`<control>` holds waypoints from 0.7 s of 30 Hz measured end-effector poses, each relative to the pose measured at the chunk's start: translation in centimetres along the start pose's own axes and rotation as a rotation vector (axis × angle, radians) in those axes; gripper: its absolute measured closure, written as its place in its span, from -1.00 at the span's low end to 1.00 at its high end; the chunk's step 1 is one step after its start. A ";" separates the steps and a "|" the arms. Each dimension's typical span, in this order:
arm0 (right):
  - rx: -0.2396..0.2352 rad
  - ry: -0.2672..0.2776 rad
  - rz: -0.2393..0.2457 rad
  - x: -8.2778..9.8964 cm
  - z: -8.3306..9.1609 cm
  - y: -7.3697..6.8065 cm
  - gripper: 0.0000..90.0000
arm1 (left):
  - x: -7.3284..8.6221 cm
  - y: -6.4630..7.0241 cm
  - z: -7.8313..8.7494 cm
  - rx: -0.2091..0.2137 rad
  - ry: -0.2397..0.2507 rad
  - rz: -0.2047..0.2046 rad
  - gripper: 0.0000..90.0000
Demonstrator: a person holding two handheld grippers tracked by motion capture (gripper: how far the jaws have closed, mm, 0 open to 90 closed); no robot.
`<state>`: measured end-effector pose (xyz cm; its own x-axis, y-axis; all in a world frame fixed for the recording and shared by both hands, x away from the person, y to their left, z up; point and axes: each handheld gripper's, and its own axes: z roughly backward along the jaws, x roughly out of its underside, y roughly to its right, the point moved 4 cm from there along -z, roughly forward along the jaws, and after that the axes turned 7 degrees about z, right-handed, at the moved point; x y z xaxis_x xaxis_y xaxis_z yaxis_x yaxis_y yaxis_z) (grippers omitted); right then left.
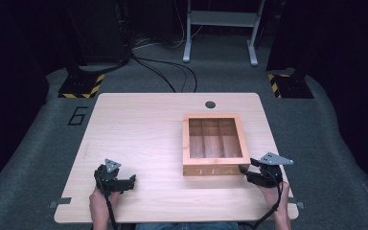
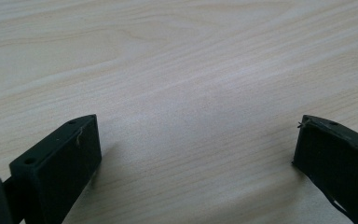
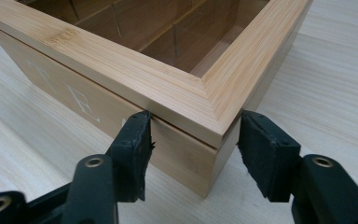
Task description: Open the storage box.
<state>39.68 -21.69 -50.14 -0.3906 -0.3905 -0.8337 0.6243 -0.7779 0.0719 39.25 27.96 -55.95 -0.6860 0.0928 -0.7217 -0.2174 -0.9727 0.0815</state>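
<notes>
Squarely on the right half of the pale wood-grain table [image 1: 139,129] sits a bamboo tea box [image 1: 214,144], square in outline, with a thick mitred frame lid around a clear pane and white letters reading TEA on its near wall. Through the pane, thin wooden dividers split the inside into three long compartments. The box's near right corner points at the right gripper [image 1: 247,172], held low at the table's near right edge. In the right gripper view its two black jaws, faced with rough, frayed rubber pads, straddle that corner [image 3: 208,140]: the left pad lies against the lettered front wall just under the lid seam, the right pad against the side wall, so the jaws stand fairly narrow and pinch the corner of the box.

Well apart, at the near left of the table, the left gripper [image 1: 127,181] rests low over bare tabletop. Its blocky matte jaws stand wide with nothing but the smooth light laminate [image 2: 191,93] between them.
</notes>
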 end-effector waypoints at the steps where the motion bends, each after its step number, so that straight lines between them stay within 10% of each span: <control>1: 0.002 0.003 -0.004 0.0 0.0 0.0 0.01 | 0.0 0.0 0.0 0.000 -0.001 -0.002 -0.99; 21: 0.063 0.106 -0.007 -1.6 0.6 0.1 0.04 | 0.0 0.0 0.1 0.002 -0.008 -0.006 -0.99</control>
<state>40.02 -21.42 -48.45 -0.3190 -0.3336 -0.8871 0.5771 -0.8108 0.0974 39.18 27.96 -55.91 -0.6904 0.1000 -0.7165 -0.2224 -0.9718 0.0786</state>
